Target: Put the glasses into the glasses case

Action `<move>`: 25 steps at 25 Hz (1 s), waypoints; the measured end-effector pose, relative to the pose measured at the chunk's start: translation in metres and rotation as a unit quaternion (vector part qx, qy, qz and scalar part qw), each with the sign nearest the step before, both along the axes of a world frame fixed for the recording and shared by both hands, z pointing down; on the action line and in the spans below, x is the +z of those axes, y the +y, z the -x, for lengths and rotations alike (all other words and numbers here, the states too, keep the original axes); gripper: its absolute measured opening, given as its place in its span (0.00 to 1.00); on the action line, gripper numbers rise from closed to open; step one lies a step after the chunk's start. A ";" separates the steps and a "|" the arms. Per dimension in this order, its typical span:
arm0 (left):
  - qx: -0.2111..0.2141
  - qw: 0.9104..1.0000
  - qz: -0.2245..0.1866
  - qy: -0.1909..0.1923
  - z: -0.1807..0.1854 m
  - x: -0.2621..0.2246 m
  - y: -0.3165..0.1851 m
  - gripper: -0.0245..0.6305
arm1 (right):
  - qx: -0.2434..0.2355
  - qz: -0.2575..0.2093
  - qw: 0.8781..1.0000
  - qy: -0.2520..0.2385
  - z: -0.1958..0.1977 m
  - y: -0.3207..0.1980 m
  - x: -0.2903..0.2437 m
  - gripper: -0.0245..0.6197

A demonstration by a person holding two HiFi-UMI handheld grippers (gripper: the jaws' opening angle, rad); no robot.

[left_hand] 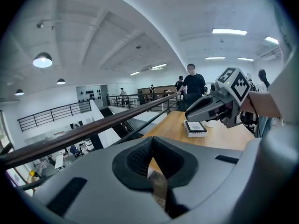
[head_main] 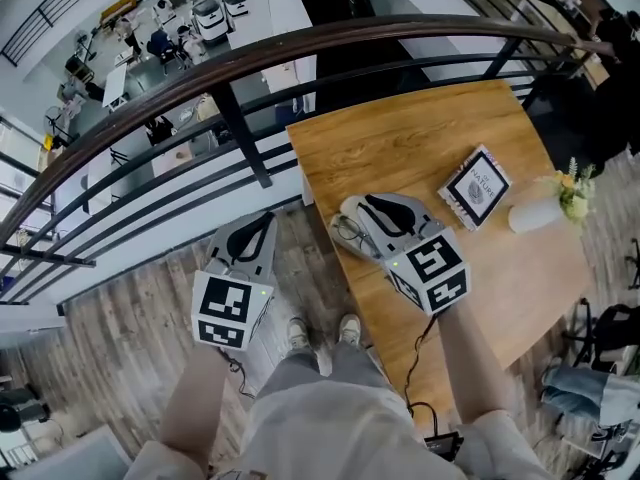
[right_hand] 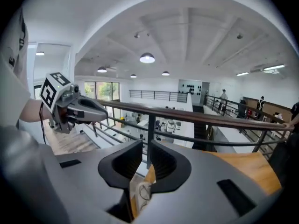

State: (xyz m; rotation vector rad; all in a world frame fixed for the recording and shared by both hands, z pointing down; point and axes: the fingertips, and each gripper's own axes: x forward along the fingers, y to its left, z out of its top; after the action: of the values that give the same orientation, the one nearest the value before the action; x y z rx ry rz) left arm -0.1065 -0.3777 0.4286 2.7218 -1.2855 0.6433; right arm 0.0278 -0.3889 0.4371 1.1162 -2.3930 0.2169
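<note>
**Glasses loose at the desk edge, neither gripper holding them**

The glasses lie on the desk, well left of the book and close to the desk's edge. The right gripper hangs above them, its jaws closing on nothing. The left gripper, farther left of the book, is clenched and empty. Risk: a low or glancing approach could nudge the glasses over the edge. No glasses case is in view.

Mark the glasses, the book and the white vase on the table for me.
glasses [head_main: 350, 234]: head view, on the lens frame.
book [head_main: 476, 189]: head view, middle of its cover.
white vase [head_main: 530, 215]: head view, middle of its body.
</note>
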 end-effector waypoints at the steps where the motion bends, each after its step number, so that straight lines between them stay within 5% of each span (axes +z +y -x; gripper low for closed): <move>1: 0.000 1.000 -0.014 -0.001 0.001 -0.013 0.000 0.06 | 0.005 -0.017 1.000 -0.011 0.000 0.002 -0.018 0.15; 12: -0.008 0.992 -0.122 0.017 0.005 -0.134 0.040 0.06 | 0.033 -0.165 0.981 -0.096 -0.007 0.070 -0.166 0.13; 25: -0.008 0.983 -0.178 0.039 0.018 -0.183 0.103 0.06 | 0.036 -0.235 0.957 -0.165 -0.002 0.142 -0.238 0.10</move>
State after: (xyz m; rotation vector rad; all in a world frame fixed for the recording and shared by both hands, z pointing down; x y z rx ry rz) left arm -0.1248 -0.2745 0.2456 2.9706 -1.5328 0.3246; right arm 0.0299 -0.2468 0.1991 1.4773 -2.7914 -0.1691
